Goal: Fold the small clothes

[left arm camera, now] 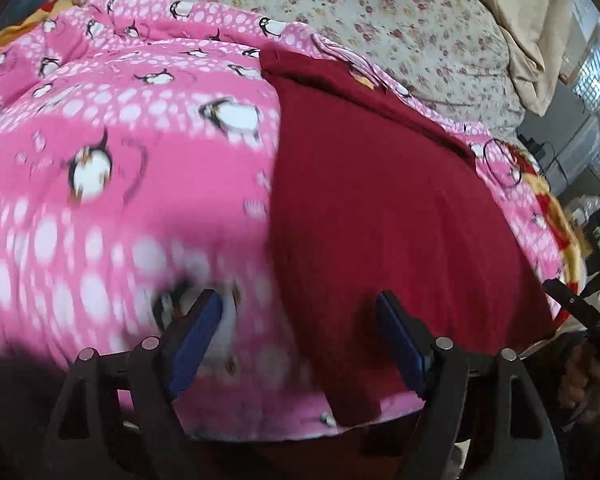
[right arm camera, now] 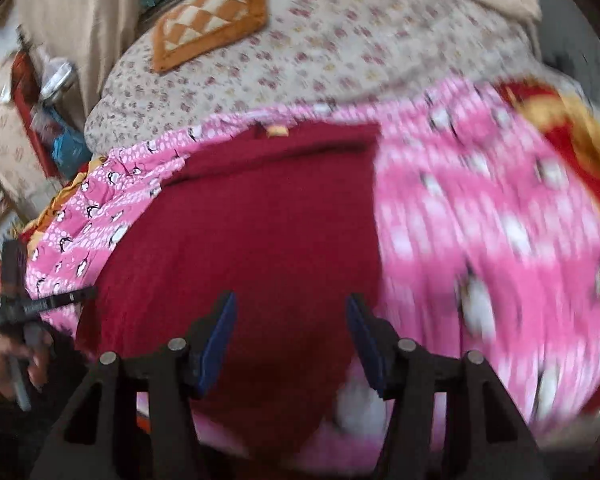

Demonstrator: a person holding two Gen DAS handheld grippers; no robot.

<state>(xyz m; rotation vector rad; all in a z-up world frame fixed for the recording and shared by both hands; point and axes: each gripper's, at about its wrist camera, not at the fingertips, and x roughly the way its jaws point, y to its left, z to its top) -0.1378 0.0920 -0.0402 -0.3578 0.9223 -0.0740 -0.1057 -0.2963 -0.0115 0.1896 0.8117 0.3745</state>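
Maroon garment (left arm camera: 380,208) on pink penguin blanket (left arm camera: 120,152)

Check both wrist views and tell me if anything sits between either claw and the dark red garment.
Nothing visible does. The dark red garment lies flat on the pink penguin blanket. The right claw is open right above it; the left claw is open over its left edge, with only cloth beneath.

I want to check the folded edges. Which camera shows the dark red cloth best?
The right wrist view: the dark red cloth fills its middle, with the far edge visible. The left wrist view shows the cloth off to the right, its near end behind the gripper.
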